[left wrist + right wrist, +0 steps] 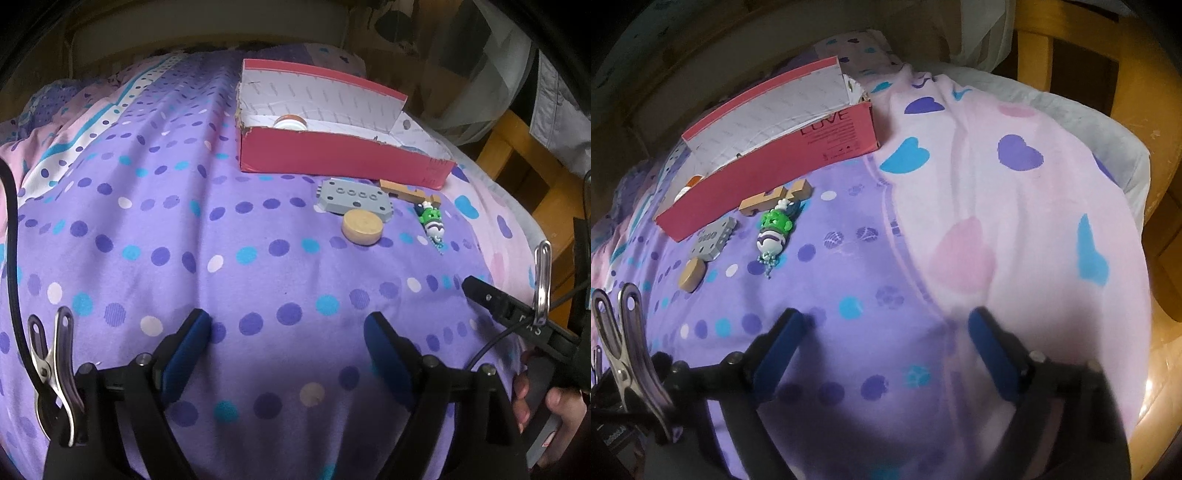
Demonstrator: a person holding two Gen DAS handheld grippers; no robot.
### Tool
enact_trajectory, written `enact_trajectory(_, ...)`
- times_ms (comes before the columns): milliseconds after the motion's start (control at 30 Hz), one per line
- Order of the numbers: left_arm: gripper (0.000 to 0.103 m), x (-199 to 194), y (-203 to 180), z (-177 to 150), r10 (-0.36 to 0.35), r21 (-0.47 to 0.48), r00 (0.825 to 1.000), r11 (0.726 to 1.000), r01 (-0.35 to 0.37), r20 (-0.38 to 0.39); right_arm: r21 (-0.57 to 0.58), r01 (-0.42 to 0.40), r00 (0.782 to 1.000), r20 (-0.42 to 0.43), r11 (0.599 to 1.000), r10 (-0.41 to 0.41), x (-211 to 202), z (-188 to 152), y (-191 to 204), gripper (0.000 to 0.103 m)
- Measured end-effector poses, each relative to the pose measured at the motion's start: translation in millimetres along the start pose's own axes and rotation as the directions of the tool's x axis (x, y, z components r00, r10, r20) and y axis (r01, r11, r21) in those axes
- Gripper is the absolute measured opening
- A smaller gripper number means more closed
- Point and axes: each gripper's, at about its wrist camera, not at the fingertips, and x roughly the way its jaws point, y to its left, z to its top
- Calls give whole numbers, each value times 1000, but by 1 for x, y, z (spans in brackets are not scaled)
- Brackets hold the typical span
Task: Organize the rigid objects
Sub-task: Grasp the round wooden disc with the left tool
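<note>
A red cardboard box with a white lining lies open on the purple dotted bedspread; a round white and orange lid lies inside it. In front of the box lie a grey studded plate, a tan round disc, a tan wooden block and a green and white toy figure. My left gripper hovers open over bare cloth, nearer than these objects. My right gripper is open too, with nothing between its blue pads, right of the toy.
The bedspread turns pink with hearts at the right. A wooden frame stands beyond the bed's right edge. The right tool's black body and a hand show at the left wrist view's right edge. Metal clips hang on both tools.
</note>
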Motion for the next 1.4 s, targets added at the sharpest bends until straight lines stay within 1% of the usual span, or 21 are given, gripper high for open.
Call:
enact_trajectory(300,89,6,-8,3,63,49,998,997,-62,-25,4,-15,1000,-3,1000,15,2,0,0,97)
enact_trajectory(400,89,5,-8,5,58,46,998,997,-57,-29,7,-20,1000,-3,1000,20,1,-1,0,97)
enact_trajectory(600,89,4,-9,12,21,38,1000,999,-21,-20,7,-20,1000,-3,1000,20,2,-1,0,97)
enact_trajectory(733,89,13,-15,16,29,66,999,997,-26,-38,3,-24,1000,-8,1000,24,4,-1,1,100)
enact_trajectory(833,89,18,-17,21,30,71,999,997,-27,-43,2,-27,1000,-12,1000,27,5,0,2,101)
enact_trajectory(933,89,19,-20,27,-3,63,1000,998,5,-29,4,-31,999,-12,1000,31,5,0,2,102)
enact_trajectory(1000,89,19,-22,34,-54,62,998,997,55,-14,3,-33,999,-13,999,33,6,0,3,102)
enact_trajectory(1067,88,20,-27,42,-87,67,996,994,87,-2,5,-35,999,-14,999,35,6,0,3,103)
enact_trajectory(1167,80,26,-38,55,-96,95,995,991,95,3,7,-40,999,-14,999,40,6,1,3,103)
enact_trajectory(1233,64,35,-44,61,-95,115,995,989,95,-3,10,-44,999,-13,999,44,6,1,3,103)
enact_trajectory(1267,39,42,-46,62,-93,129,996,987,93,-3,11,-45,999,-13,999,45,6,0,3,103)
enact_trajectory(1300,32,51,-47,61,-83,131,996,988,85,-19,12,-46,999,-13,999,47,6,1,3,103)
enact_trajectory(1333,32,59,-46,59,-74,123,996,989,79,-46,13,-48,999,-12,999,48,7,0,2,103)
enact_trajectory(1367,32,59,-46,59,-78,118,996,990,83,-42,14,-49,999,-12,999,50,7,0,2,103)
enact_trajectory(1400,32,54,-44,59,-97,115,995,989,98,-19,15,-51,999,-11,999,51,7,0,1,103)
